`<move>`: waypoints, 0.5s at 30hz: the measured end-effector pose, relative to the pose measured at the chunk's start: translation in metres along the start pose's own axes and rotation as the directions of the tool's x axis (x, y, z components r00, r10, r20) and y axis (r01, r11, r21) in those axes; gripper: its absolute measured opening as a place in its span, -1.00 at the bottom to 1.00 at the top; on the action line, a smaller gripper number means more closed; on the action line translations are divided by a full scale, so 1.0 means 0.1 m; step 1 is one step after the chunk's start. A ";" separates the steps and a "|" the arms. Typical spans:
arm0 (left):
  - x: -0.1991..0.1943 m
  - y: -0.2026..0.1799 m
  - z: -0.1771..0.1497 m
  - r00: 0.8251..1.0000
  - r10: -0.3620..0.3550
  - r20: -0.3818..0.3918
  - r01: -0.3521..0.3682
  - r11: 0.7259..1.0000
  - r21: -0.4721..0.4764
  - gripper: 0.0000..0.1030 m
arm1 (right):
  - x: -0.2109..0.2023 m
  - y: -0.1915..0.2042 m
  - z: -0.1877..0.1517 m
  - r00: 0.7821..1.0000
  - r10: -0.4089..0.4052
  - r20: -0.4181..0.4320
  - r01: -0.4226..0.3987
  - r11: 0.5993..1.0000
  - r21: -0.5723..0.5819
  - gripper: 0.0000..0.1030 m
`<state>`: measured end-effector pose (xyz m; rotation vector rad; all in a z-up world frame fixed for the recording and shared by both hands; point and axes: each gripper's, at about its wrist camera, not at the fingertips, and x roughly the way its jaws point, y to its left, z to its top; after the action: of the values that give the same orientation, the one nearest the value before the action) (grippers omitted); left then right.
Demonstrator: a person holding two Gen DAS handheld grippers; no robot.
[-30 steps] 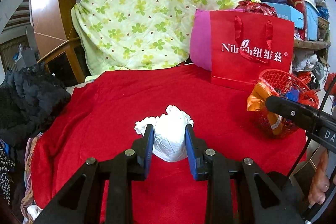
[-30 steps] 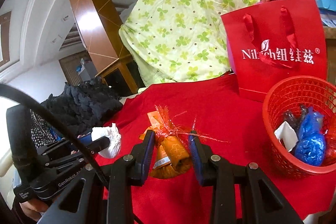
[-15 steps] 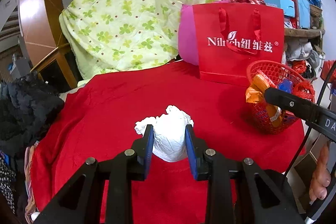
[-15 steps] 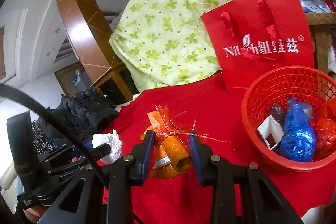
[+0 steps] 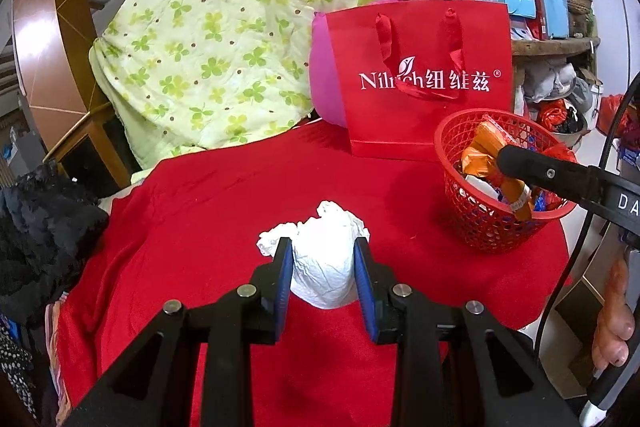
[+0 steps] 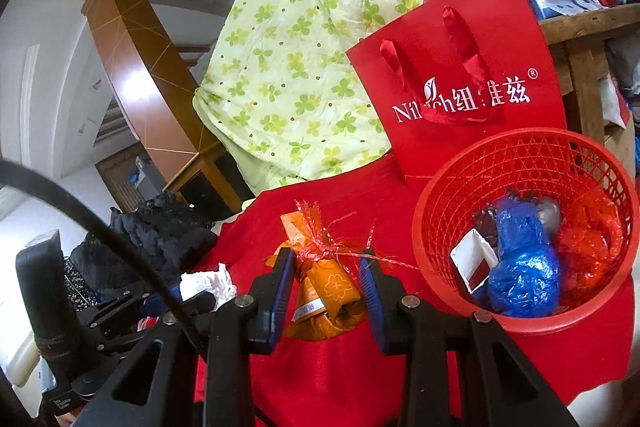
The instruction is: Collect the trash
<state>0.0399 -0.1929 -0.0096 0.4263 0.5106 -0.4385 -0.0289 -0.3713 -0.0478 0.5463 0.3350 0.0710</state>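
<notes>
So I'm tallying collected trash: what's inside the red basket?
The red basket holds a blue plastic wad, red crinkled plastic, a white carton and something dark. Anything beneath them is hidden.

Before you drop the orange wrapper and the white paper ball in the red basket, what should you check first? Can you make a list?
1. Right gripper shut on the orange wrapper: ok.
2. Left gripper shut on the white paper ball: ok.
3. Wrapper over the red basket: ok in the left view, where it looks over the rim.
4. Room in the basket: ok, the blue bag and other trash leave space.
5. Paper ball over the basket: not ok, it hangs over the red cloth, beside the basket.
6. Basket steady: cannot tell.
</notes>
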 end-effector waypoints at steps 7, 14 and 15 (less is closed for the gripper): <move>0.01 -0.04 -0.01 1.000 -0.011 -0.002 0.011 1.000 0.009 -0.37 | 0.01 -0.02 -0.03 1.000 -0.006 -0.003 0.006 1.000 0.005 -0.31; 0.04 -0.08 0.00 1.000 -0.023 -0.006 0.023 1.000 0.014 -0.37 | -0.03 -0.04 -0.03 1.000 -0.013 0.004 0.013 1.000 0.015 -0.31; 0.04 -0.09 0.00 1.000 -0.023 -0.006 0.023 1.000 0.018 -0.37 | -0.04 -0.04 -0.02 1.000 -0.012 0.006 0.012 1.000 0.018 -0.31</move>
<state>0.0382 -0.2017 -0.0143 0.4392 0.5181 -0.4648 -0.0333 -0.3744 -0.0507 0.5622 0.3331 0.0546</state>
